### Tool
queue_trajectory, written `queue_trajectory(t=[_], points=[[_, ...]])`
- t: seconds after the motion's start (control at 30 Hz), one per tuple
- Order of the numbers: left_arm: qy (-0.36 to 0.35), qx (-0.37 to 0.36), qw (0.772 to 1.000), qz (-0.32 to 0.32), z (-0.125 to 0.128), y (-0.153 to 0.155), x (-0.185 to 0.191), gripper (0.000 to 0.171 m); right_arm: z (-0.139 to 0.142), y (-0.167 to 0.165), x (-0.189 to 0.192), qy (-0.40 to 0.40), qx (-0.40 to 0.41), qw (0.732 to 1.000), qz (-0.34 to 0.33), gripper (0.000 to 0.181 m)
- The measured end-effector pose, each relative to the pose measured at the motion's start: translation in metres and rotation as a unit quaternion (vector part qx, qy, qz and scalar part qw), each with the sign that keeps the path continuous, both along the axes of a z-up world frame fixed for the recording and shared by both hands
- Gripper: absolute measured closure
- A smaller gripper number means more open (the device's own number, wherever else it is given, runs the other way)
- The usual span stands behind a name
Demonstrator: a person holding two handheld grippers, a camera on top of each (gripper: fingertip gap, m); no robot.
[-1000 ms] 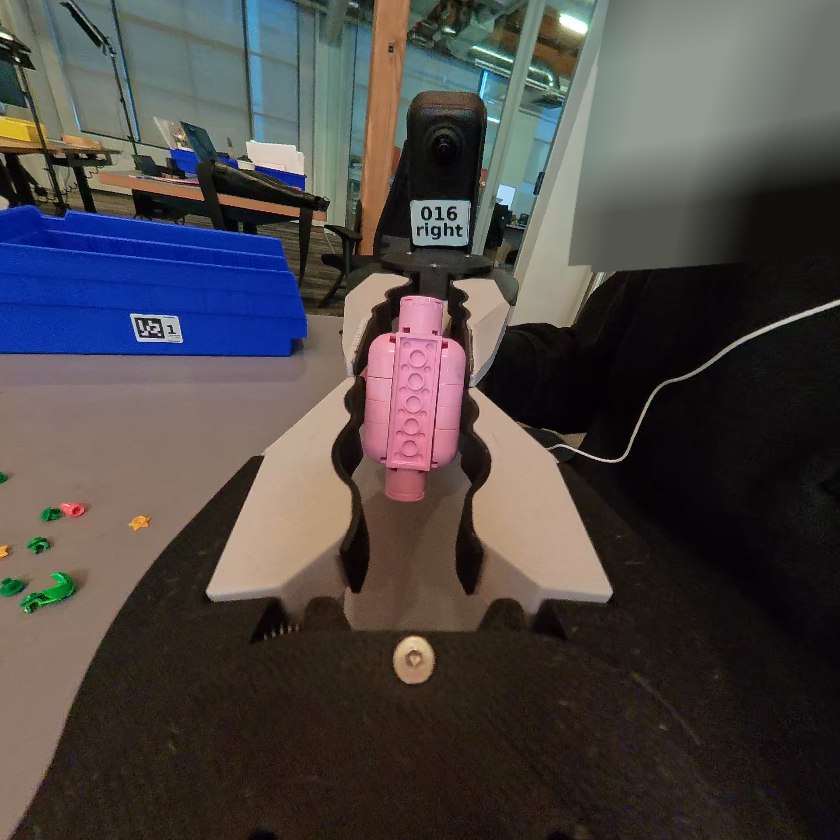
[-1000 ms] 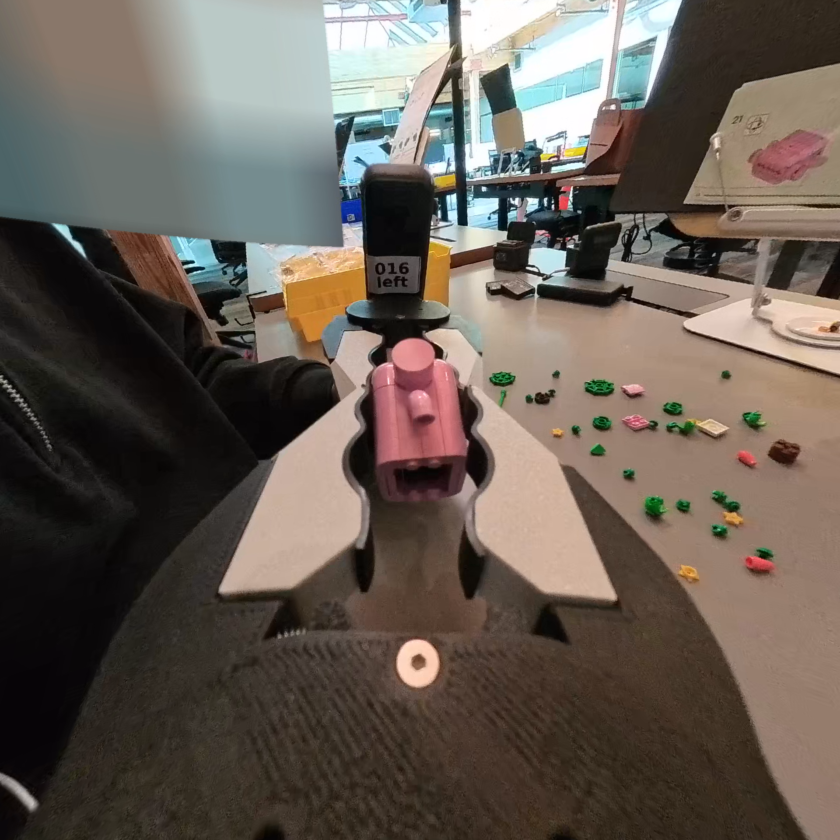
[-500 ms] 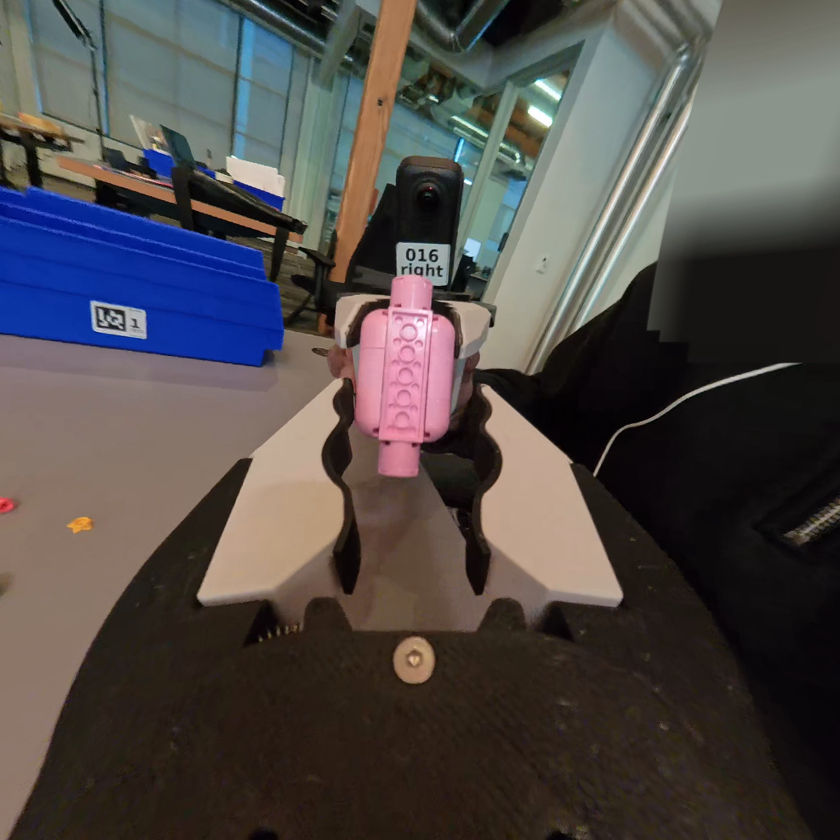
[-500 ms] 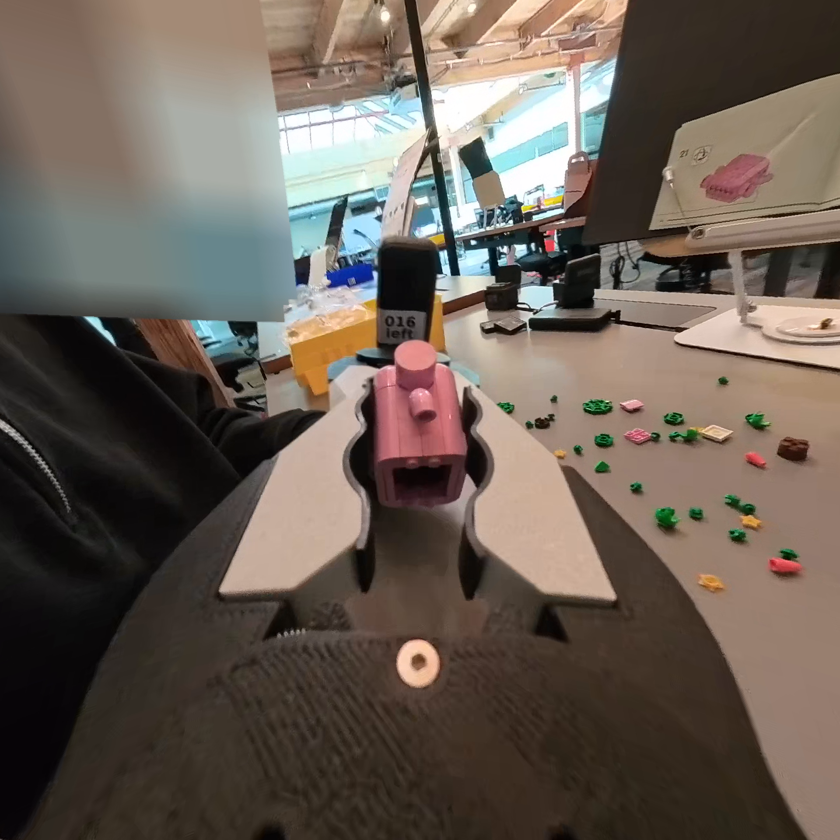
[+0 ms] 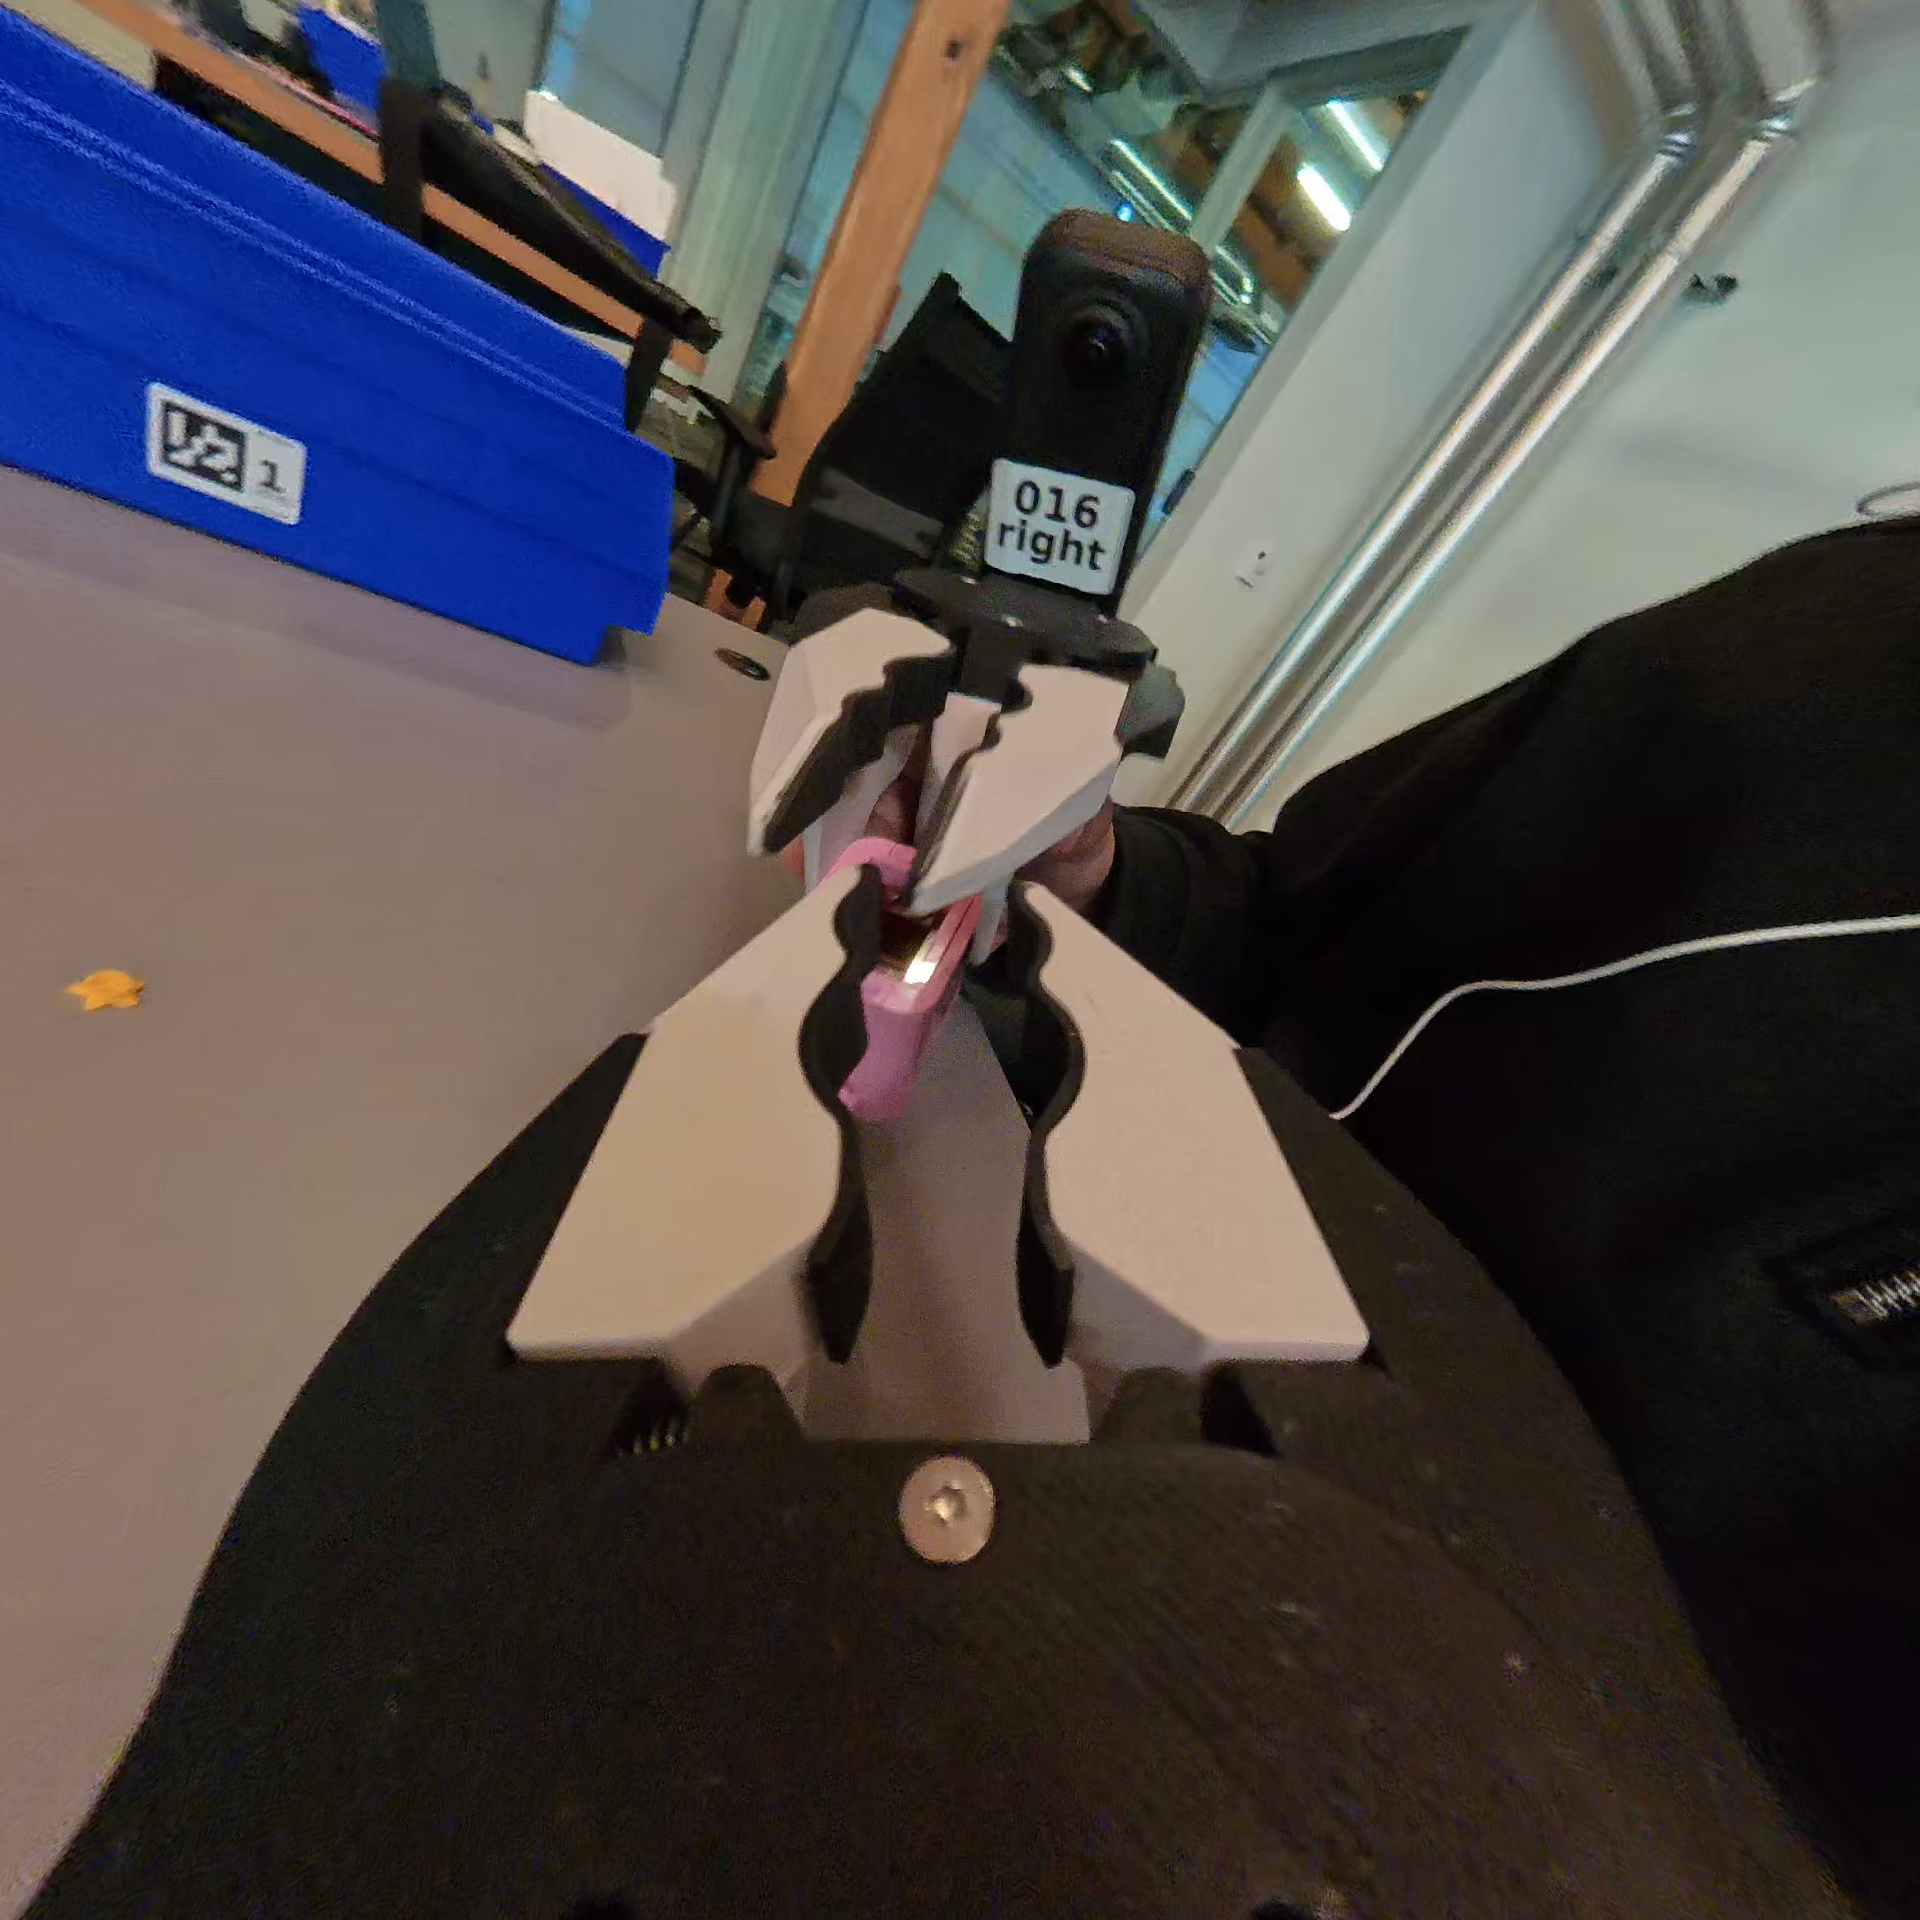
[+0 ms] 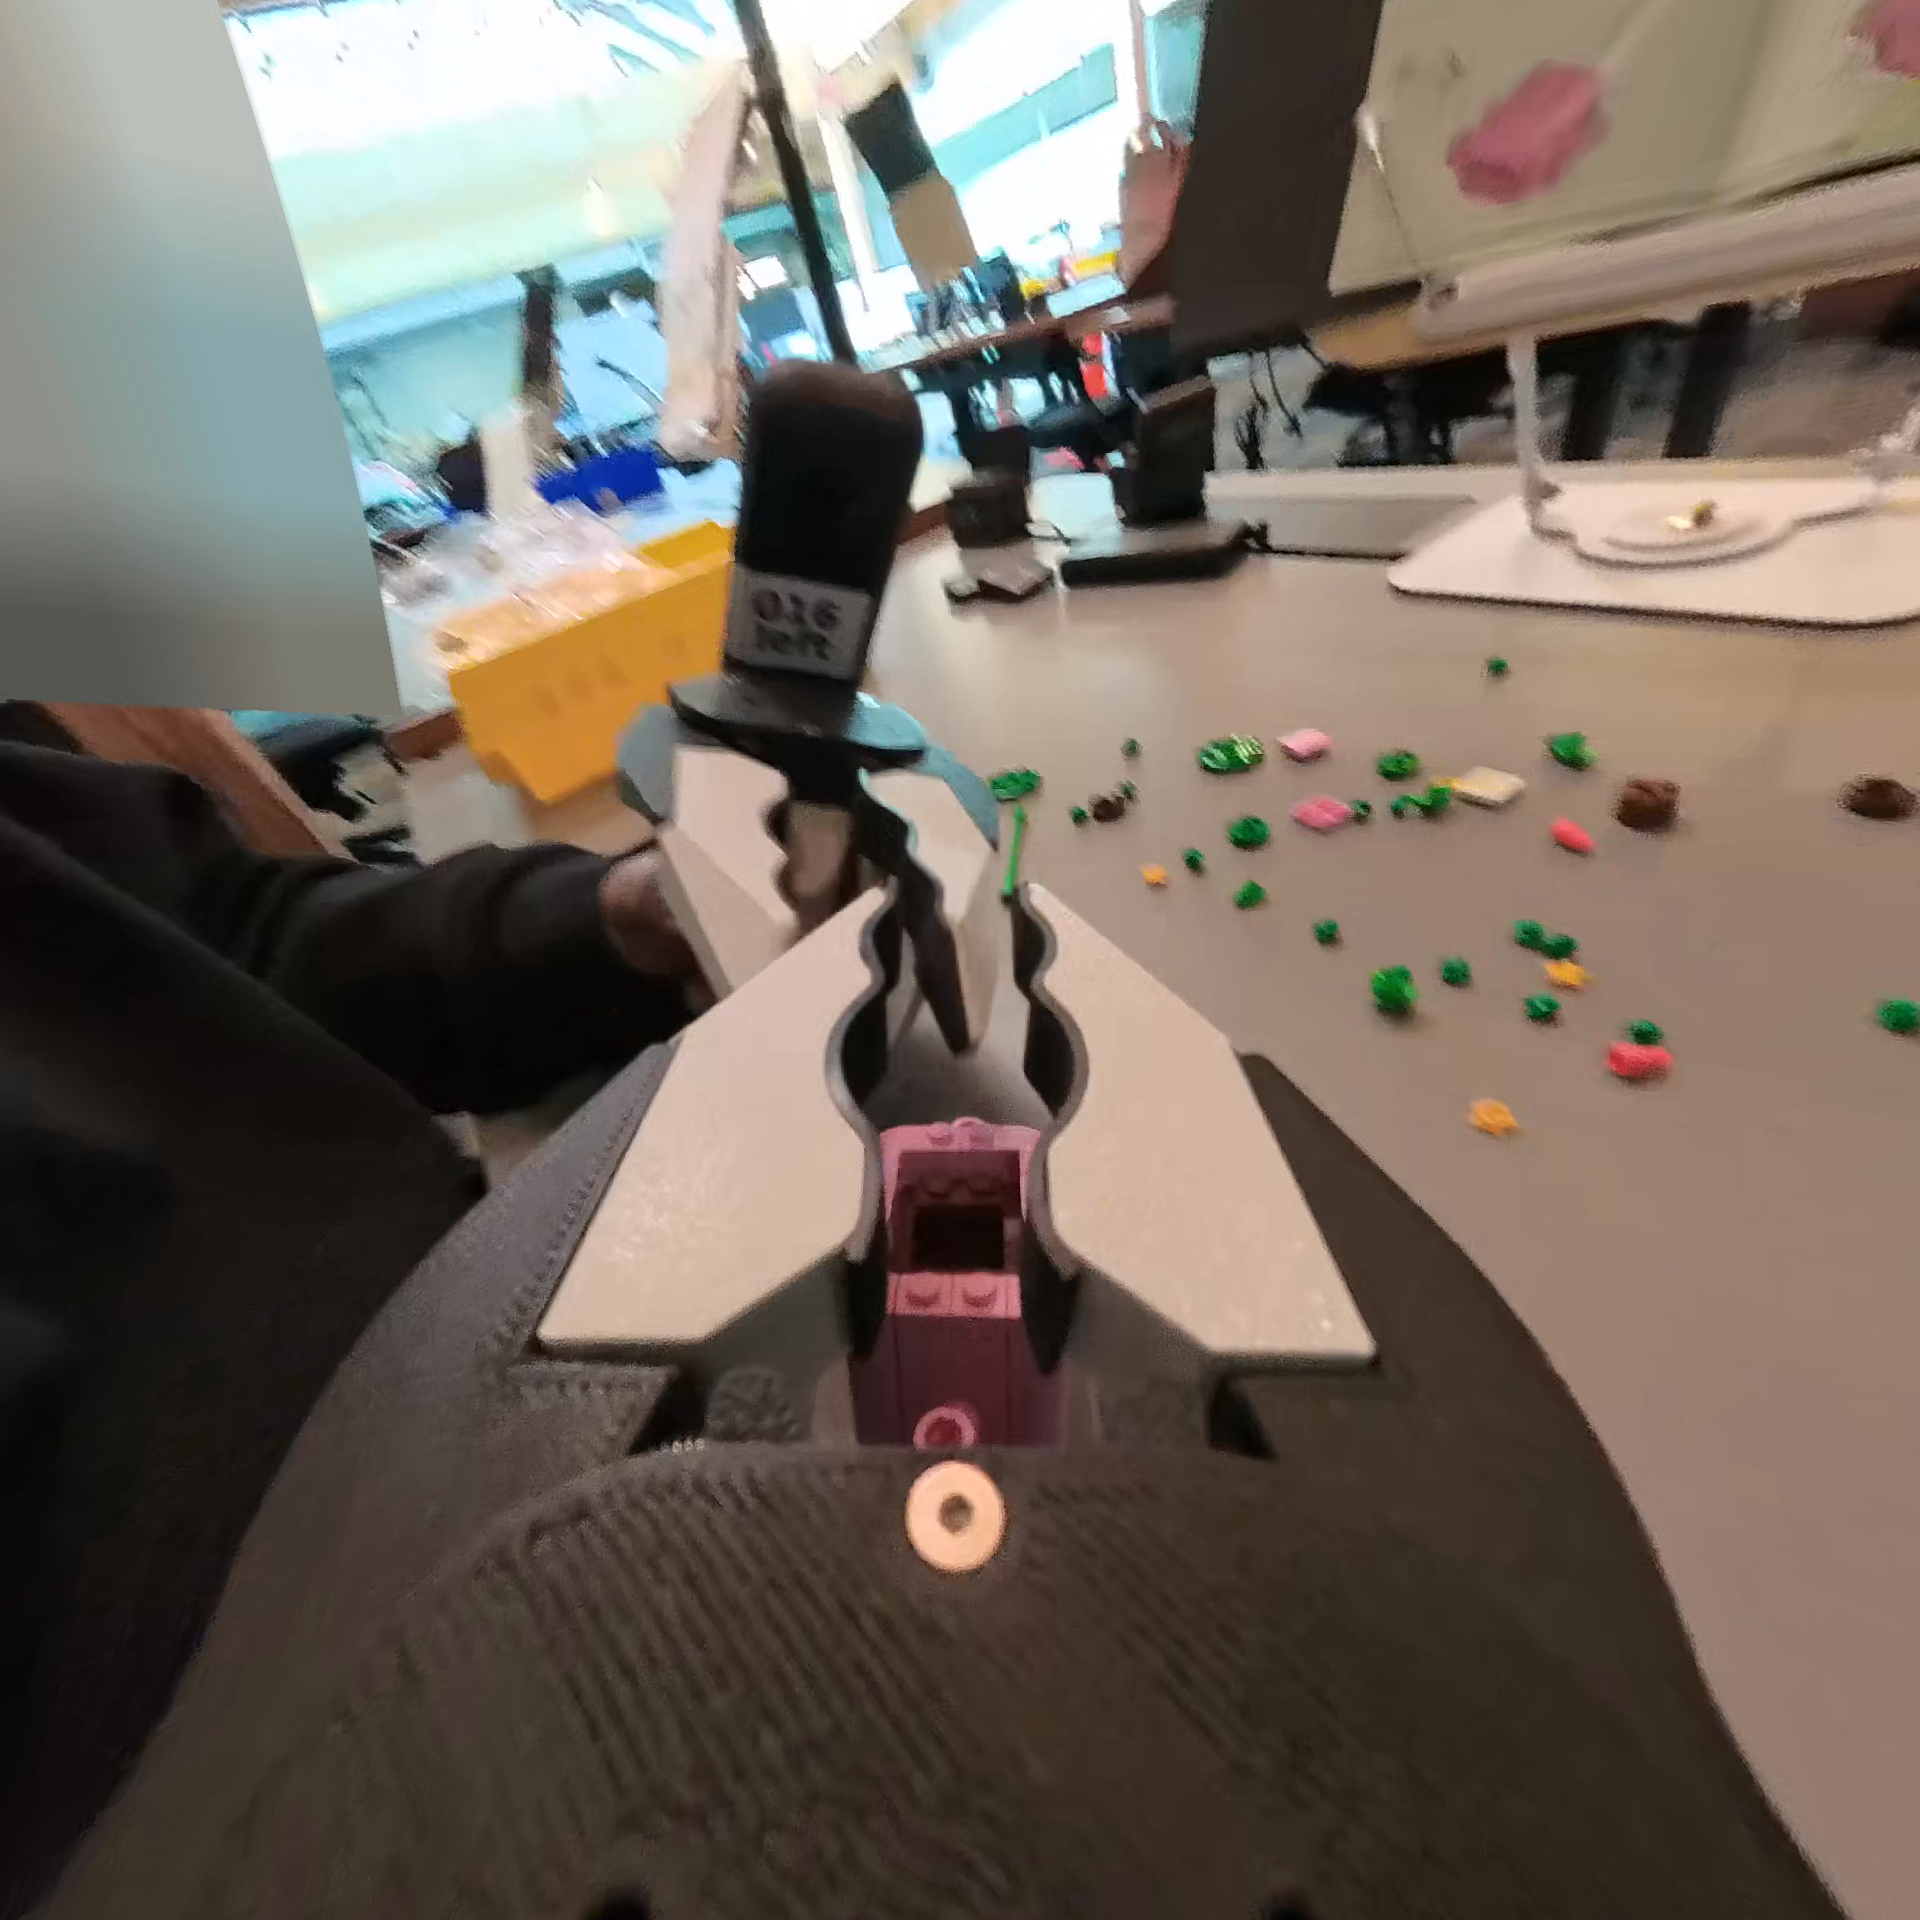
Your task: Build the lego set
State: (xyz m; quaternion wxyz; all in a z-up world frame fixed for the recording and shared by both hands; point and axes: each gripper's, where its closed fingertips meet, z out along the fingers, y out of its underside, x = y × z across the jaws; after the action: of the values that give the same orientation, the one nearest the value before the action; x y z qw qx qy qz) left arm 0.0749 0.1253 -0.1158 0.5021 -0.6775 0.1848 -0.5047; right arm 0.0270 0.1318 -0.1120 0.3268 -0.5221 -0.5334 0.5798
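Between fingers of my right hand-held gripper sat pink lego build, pinched deep near base. My left hand-held gripper spread, tips beside build. Loose green pieces lay right of build on worktop.

Grey desk, matte top. Scatter of small lego pieces toward its right side: mostly green, a few pink, orange, brown, one pale tile. White stand base at far right edge. Yellow bin near far edge. Blue bin along far left edge; one orange piece lies apart.
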Motion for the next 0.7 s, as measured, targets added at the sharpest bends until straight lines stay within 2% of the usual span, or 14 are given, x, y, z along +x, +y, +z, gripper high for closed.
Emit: queue_trajectory(t=[0.13, 0.27, 0.4, 0.57, 0.7], points=[[-0.001, -0.016, 0.999, 0.029, -0.003, 0.008, -0.01, 0.135, -0.02, 0.007, -0.002, -0.03, -0.01, 0.999, -0.007, 0.163], [0.037, -0.033, 0.997, 0.051, -0.015, 0.014, -0.017, 0.118, -0.036, 0.02, -0.002, -0.072, -0.038, 0.996, -0.028, 0.162], [0.05, -0.056, 0.996, 0.046, -0.026, 0.016, -0.014, 0.115, -0.051, 0.036, 0.001, -0.119, -0.076, 0.989, -0.052, 0.16], [0.055, -0.062, 0.995, 0.048, -0.03, 0.017, -0.014, 0.114, -0.052, 0.049, 0.019, -0.13, -0.103, 0.985, -0.056, 0.132], [0.04, -0.066, 0.996, 0.054, -0.029, 0.019, -0.018, 0.114, -0.065, 0.054, 0.039, -0.183, -0.119, 0.974, -0.059, 0.104]])
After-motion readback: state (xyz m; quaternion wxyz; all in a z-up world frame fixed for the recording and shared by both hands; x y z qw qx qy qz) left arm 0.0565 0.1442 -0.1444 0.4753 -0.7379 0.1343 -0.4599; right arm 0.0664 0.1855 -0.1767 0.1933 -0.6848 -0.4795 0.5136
